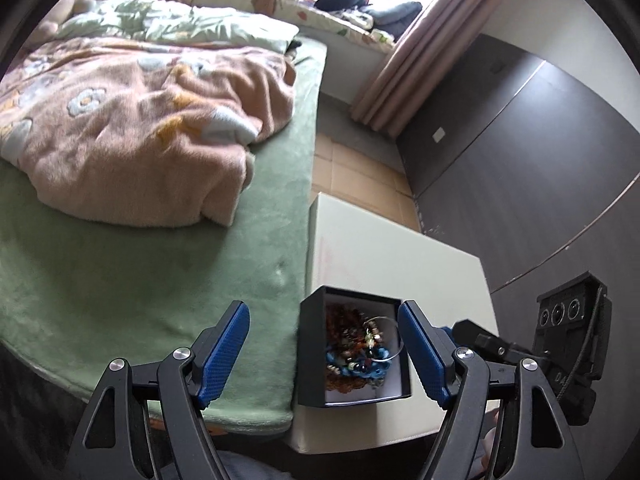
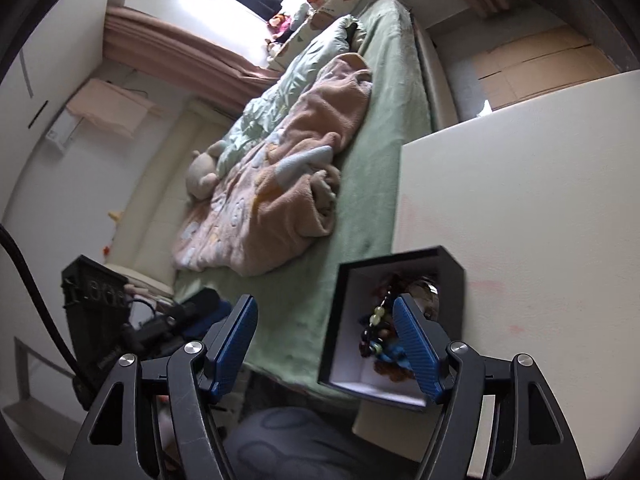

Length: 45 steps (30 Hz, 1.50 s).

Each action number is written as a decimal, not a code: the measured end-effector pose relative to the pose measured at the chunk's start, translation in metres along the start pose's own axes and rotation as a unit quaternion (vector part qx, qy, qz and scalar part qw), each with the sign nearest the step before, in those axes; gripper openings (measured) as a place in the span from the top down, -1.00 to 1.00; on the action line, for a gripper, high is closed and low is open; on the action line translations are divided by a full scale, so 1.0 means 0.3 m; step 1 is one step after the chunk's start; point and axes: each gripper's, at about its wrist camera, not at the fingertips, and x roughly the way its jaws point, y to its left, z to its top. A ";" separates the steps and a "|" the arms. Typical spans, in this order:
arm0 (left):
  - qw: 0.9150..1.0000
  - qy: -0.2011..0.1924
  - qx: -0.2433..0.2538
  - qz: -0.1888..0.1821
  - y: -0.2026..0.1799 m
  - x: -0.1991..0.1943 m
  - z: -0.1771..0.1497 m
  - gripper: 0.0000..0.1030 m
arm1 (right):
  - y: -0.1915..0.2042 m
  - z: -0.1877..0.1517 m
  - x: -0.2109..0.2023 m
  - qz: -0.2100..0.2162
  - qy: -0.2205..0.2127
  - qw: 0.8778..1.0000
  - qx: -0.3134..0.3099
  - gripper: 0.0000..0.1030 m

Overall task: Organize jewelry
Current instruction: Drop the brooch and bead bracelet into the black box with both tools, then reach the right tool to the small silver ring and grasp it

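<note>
A tangle of bead jewelry [image 1: 362, 346] lies in an open black box [image 1: 310, 352] on the white table [image 1: 400, 256] beside the bed [image 1: 120, 280]. My right tool [image 2: 324, 344], spread and empty, is nearer, one finger overlapping the beads. My left tool [image 1: 324, 344], also spread, straddles the box.

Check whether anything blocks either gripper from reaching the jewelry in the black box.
Nothing visible does. The black box sits open-topped on the white table, jewelry exposed. The left gripper and right gripper are both open just above it.
</note>
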 end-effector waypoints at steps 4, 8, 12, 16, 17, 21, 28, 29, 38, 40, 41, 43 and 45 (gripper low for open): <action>1.000 0.004 0.022 -0.010 -0.054 -0.003 -0.013 -0.50 | -0.019 -0.006 -0.076 -0.017 -0.010 1.000 0.000 -0.37; 0.999 -0.001 0.047 -0.020 -0.117 -0.011 -0.035 -0.50 | -0.041 -0.021 -0.158 -0.036 -0.027 0.999 0.001 -0.37; 0.997 0.004 0.068 -0.030 -0.173 -0.008 -0.050 -0.50 | -0.054 -0.038 -0.229 -0.057 -0.034 0.998 0.001 -0.37; 0.995 0.011 0.091 -0.031 -0.225 -0.002 -0.064 -0.50 | -0.064 -0.048 -0.302 -0.127 -0.034 0.991 -0.018 -0.37; 0.995 0.012 0.097 -0.029 -0.238 0.000 -0.067 -0.50 | -0.072 -0.049 -0.319 -0.132 -0.033 0.991 -0.016 -0.37; 0.992 0.021 0.121 -0.021 -0.284 0.020 -0.072 -0.50 | -0.103 -0.040 -0.388 -0.168 -0.026 0.985 -0.019 -0.37; 0.983 0.048 0.175 0.016 -0.364 0.106 -0.053 -0.50 | -0.184 0.026 -0.398 -0.260 0.029 0.964 -0.048 -0.37; 0.981 0.051 0.184 0.020 -0.372 0.124 -0.052 -0.50 | -0.205 0.037 -0.388 -0.273 0.038 0.960 -0.048 -0.37; 0.980 0.079 0.179 0.026 -0.328 0.246 -0.088 -0.50 | -0.376 0.075 -0.225 -0.325 0.096 0.939 -0.056 0.41; 0.982 0.076 0.172 0.022 -0.324 0.244 -0.082 -0.50 | -0.387 0.078 -0.196 -0.333 0.104 0.935 -0.064 0.41; 0.982 0.072 0.173 0.021 -0.327 0.241 -0.079 -0.50 | -0.390 0.078 -0.183 -0.337 0.108 0.933 -0.069 0.41; 0.982 0.069 0.172 0.020 -0.323 0.244 -0.074 -0.50 | -0.406 0.076 -0.154 -0.349 0.118 0.927 -0.078 0.41; 0.983 0.077 0.162 0.022 -0.308 0.264 -0.074 -0.50 | -0.421 0.071 -0.134 -0.359 0.126 0.921 -0.084 0.41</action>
